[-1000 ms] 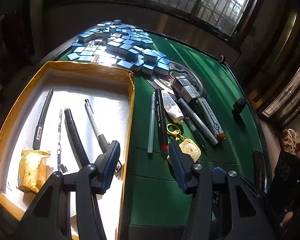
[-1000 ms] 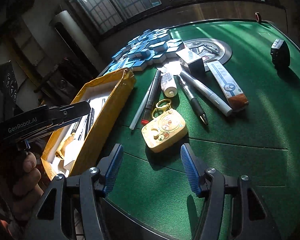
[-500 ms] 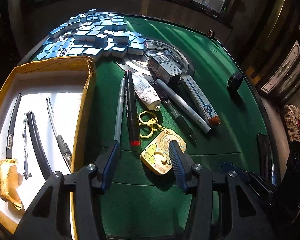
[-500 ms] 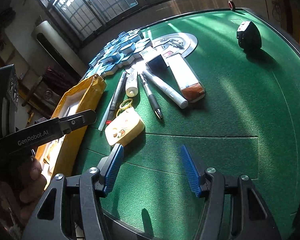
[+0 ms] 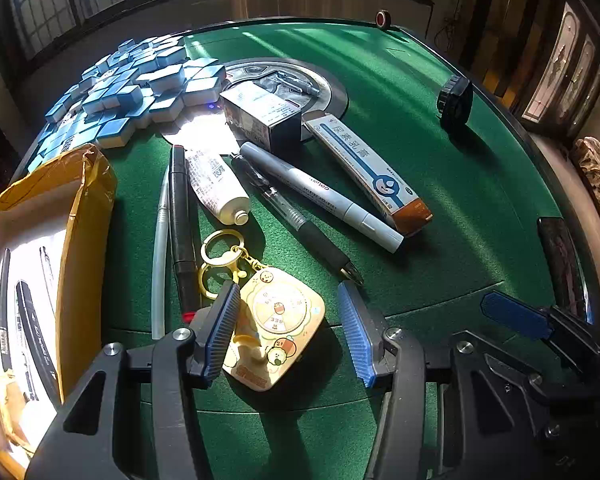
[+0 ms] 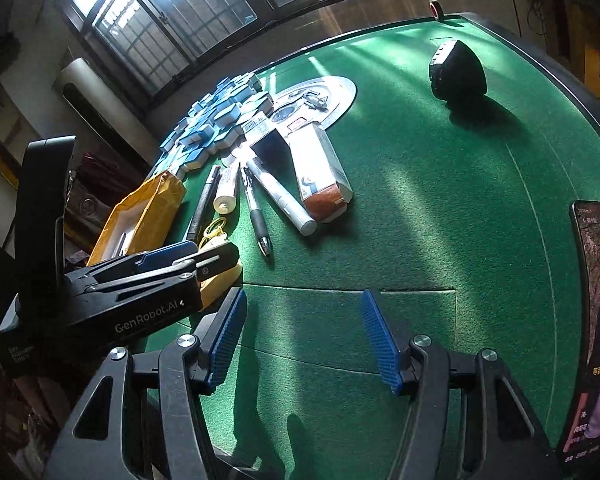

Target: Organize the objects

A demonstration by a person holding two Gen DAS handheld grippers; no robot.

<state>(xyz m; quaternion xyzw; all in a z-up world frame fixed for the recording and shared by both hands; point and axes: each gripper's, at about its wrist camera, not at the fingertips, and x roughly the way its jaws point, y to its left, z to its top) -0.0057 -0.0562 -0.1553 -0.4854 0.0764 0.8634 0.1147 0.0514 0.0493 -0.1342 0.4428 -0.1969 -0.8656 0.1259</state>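
Note:
A yellow keychain toy (image 5: 278, 318) with gold rings lies flat on the green felt. My left gripper (image 5: 288, 332) stands open astride it; the left pad overlaps its left edge, the right pad is clear of it. Just beyond lie a clear pen (image 5: 160, 248), a black red-tipped marker (image 5: 180, 224), a white tube (image 5: 216, 184), a black pen (image 5: 300, 224), a silver marker (image 5: 320, 196), a long ointment box (image 5: 368, 168) and a small carton (image 5: 260, 114). My right gripper (image 6: 303, 338) is open over bare felt, to the right of the left gripper (image 6: 204, 258).
A yellow cardboard box (image 5: 88, 200) holding several pens stands at the left. Blue mahjong tiles (image 5: 140, 84) are heaped at the far left by a metal disc (image 5: 332, 92). A black round object (image 5: 454, 104) and a lit phone (image 6: 596, 320) sit on the right.
My left gripper has swung right from above the cardboard box and come down over the keychain toy. The right gripper has drifted right, off the toy. Both jaws kept their width.

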